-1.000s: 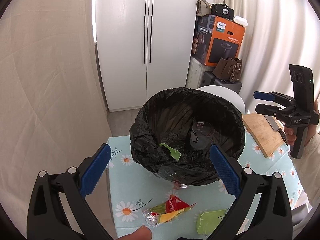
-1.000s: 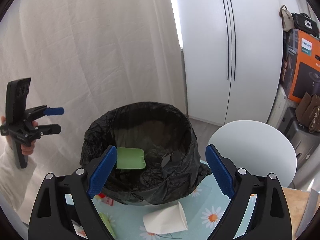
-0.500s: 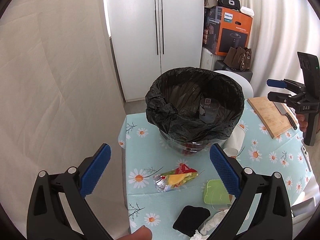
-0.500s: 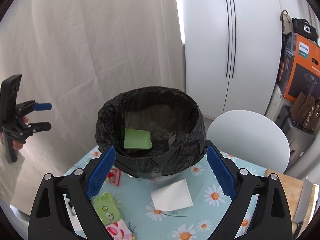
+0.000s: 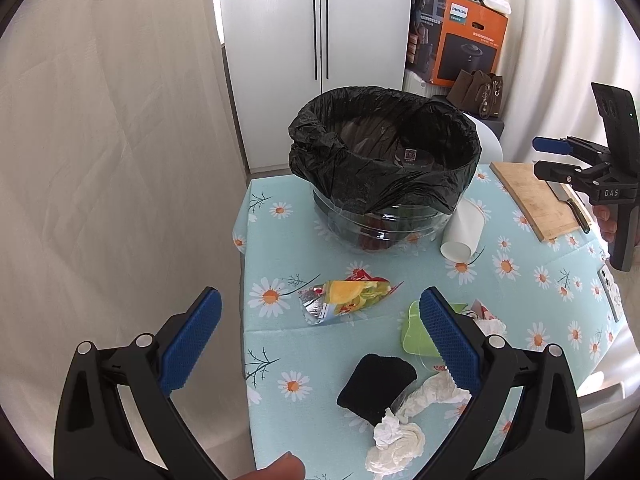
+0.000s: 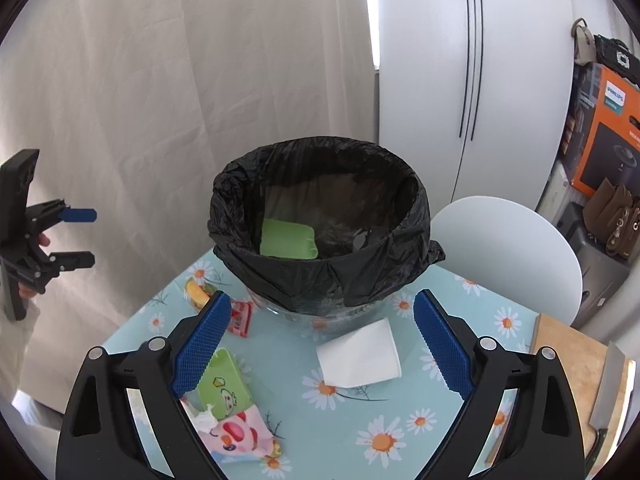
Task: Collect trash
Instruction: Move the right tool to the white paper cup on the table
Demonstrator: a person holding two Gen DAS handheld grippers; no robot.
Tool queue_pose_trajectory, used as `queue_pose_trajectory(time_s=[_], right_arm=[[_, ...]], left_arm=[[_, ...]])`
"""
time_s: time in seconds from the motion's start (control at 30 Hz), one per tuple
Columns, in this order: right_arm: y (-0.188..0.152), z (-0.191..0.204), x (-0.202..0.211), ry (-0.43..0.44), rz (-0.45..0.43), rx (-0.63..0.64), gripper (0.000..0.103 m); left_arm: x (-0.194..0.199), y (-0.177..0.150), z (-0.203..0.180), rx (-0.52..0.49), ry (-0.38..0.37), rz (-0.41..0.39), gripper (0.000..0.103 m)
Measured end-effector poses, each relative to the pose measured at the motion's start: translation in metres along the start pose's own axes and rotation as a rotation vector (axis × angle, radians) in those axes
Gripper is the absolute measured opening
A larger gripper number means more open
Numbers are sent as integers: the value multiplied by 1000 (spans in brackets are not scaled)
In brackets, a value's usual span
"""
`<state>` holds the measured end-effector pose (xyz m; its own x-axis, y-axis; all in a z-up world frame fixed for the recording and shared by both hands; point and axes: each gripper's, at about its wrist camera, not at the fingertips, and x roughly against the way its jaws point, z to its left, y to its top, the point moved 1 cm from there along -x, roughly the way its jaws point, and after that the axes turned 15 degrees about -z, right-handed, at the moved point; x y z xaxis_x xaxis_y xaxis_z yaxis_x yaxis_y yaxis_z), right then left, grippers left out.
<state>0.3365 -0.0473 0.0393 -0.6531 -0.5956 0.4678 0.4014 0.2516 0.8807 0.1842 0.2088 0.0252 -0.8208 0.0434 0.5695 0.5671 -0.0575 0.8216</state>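
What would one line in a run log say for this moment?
left gripper: open, empty | right gripper: open, empty | bin: green tray inside | table: paper cup, snack wrapper, tissues uncollected

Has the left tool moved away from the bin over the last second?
Yes. The left tool has pulled back toward the near table edge: the bin now sits farther off, and the wrapper and tissue have come into view.
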Motion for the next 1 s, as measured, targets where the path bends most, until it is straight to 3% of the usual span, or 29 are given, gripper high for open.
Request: queue_pose_trajectory(time_s=[0.57,1.0], right_arm=[[-50,-3,-32,-34,151,-4,88],[-80,-9,-76,-50,266,15,88]], left_arm=[[-11,-51,-12,-6,-14,135,97],[-39,-78,-22,-12,-78,234,97]])
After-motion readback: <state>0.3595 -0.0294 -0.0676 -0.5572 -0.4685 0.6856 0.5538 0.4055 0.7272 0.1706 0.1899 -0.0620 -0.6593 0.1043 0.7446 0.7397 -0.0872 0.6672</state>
